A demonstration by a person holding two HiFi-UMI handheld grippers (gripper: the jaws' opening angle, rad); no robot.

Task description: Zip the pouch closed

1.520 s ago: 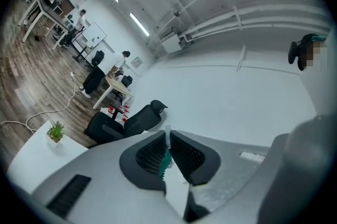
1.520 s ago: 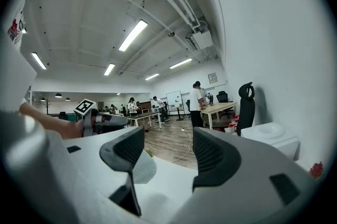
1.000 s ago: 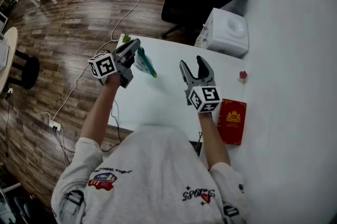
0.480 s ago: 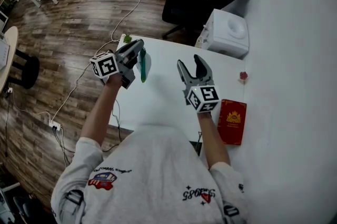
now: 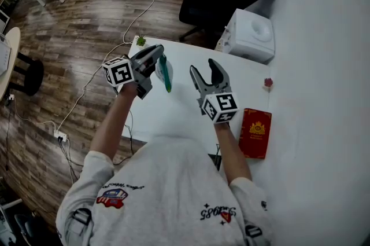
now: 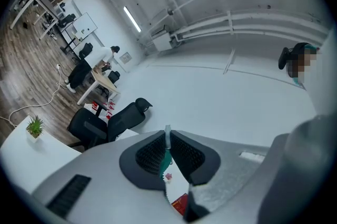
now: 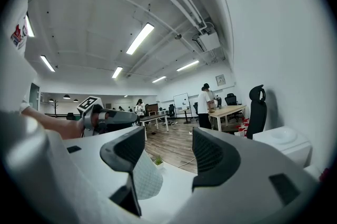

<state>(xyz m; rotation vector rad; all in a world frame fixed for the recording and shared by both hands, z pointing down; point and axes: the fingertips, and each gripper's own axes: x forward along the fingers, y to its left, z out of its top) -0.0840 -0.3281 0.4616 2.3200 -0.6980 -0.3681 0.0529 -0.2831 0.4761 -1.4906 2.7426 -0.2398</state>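
Observation:
A pale mesh pouch (image 5: 163, 72) with a green zipper edge hangs above the white table (image 5: 173, 114), pinched at its top by my left gripper (image 5: 157, 54), which is shut on it. In the left gripper view the pouch's edge (image 6: 167, 139) sits between the closed pads of the left gripper (image 6: 168, 136), green trim below. My right gripper (image 5: 204, 69) is open just right of the pouch, nothing between its fingers. In the right gripper view the right gripper (image 7: 168, 152) is open, with the mesh pouch (image 7: 146, 182) showing beside its left finger (image 7: 125, 153).
A red booklet (image 5: 255, 133) lies on the table at the right, a small pink object (image 5: 267, 83) beyond it. A small plant (image 5: 140, 41) stands at the far left corner. A white appliance (image 5: 250, 35) and a black office chair (image 5: 214, 4) stand behind the table.
My right gripper has moved left, closer to the hanging pouch. The pouch has swung a little under the left gripper, which has edged slightly right.

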